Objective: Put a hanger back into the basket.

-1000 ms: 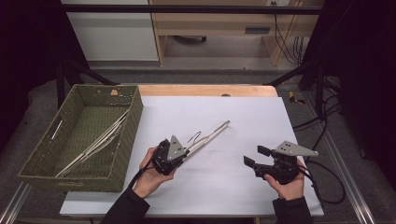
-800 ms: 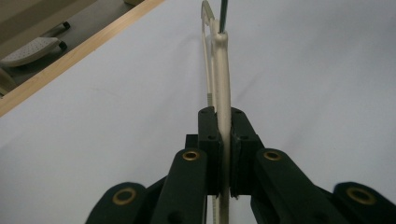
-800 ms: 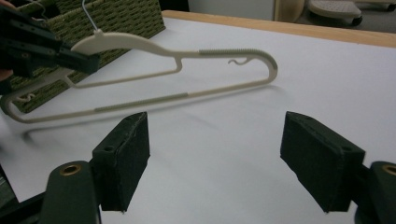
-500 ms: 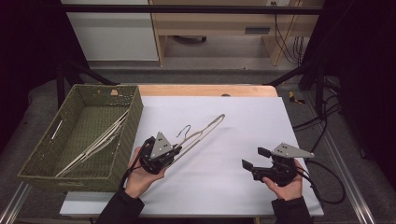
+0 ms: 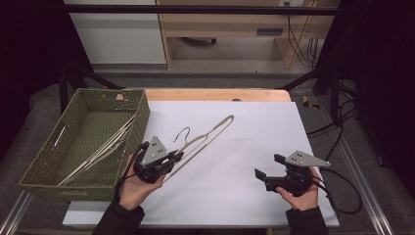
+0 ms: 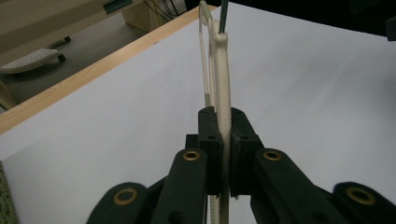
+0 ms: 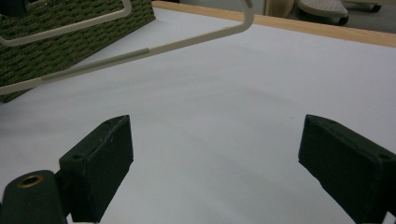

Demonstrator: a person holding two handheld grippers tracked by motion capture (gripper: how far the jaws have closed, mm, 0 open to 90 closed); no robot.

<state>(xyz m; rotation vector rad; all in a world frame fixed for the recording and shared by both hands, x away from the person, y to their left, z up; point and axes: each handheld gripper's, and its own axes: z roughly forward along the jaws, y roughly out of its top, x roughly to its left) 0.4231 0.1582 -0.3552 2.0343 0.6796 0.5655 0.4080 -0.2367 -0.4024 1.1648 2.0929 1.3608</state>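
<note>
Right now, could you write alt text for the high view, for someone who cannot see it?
A person's left gripper clamps a cream clothes hanger above a white table. The right gripper, open and holding nothing, rests at the right. A green woven basket at the left holds more hangers.

Matt cream plastic hanger [image 5: 205, 137], woven green basket [image 5: 46, 174], wood table edge [image 5: 210, 94]

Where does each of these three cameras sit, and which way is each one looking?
High view: above the person's side, looking forward and down on the table; both forearms and hands show.
Left gripper view: rides the left hand-held gripper, looking along its jaws, shut on the hanger.
Right gripper view: rides the right hand-held gripper, looking between its open jaws towards the basket.
Shared: all three show the hanger.
</note>
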